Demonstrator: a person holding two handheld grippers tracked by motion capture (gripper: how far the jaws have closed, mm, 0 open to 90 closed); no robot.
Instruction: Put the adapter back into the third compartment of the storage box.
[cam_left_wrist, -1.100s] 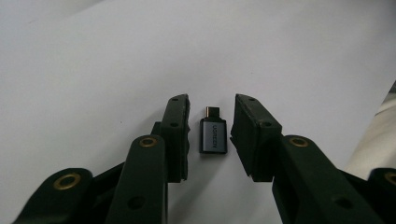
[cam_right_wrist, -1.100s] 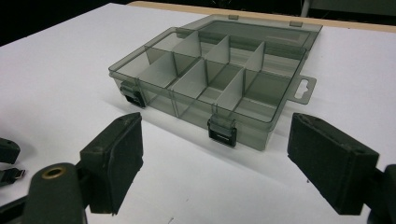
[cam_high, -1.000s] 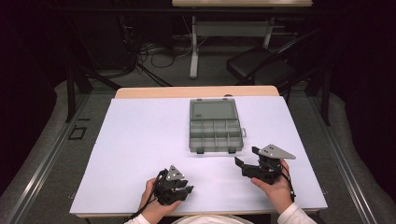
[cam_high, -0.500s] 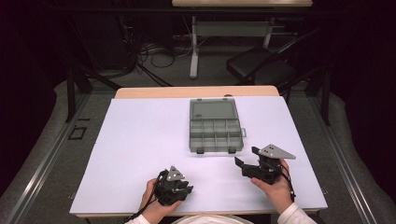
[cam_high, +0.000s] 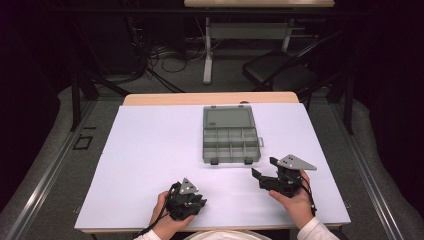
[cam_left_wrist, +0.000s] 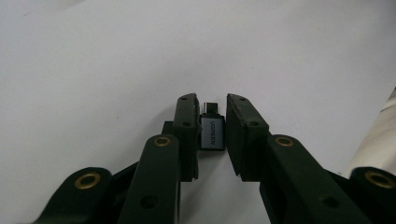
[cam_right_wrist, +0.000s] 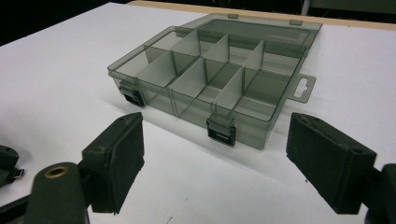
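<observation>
Grey adapter (cam_left_wrist: 211, 132), long axis along jaws, plug pointing away

Left hand-held gripper (cam_left_wrist: 213, 128) jaws closing; right hand-held gripper (cam_right_wrist: 215, 163) jaws wide.

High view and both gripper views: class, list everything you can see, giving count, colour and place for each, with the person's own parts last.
Table: one, white top with a wooden far edge, centre of the high view.
Box: one, smoky grey see-through, lid open, compartments look empty, far middle of the table.
Adapter: one, small, grey with a metal plug, on the table between the left gripper's jaws.
Chair: one, dark, on the floor beyond the table.
Far table: one, light frame, at the back.
Cables: several, dark, on the floor behind.
Left gripper: one, black, near edge; jaws have just been closing around the adapter, a small gap shows.
Right gripper: one, black, near right; jaws wide open, facing the box.
Hands: two, one holding each gripper.
</observation>
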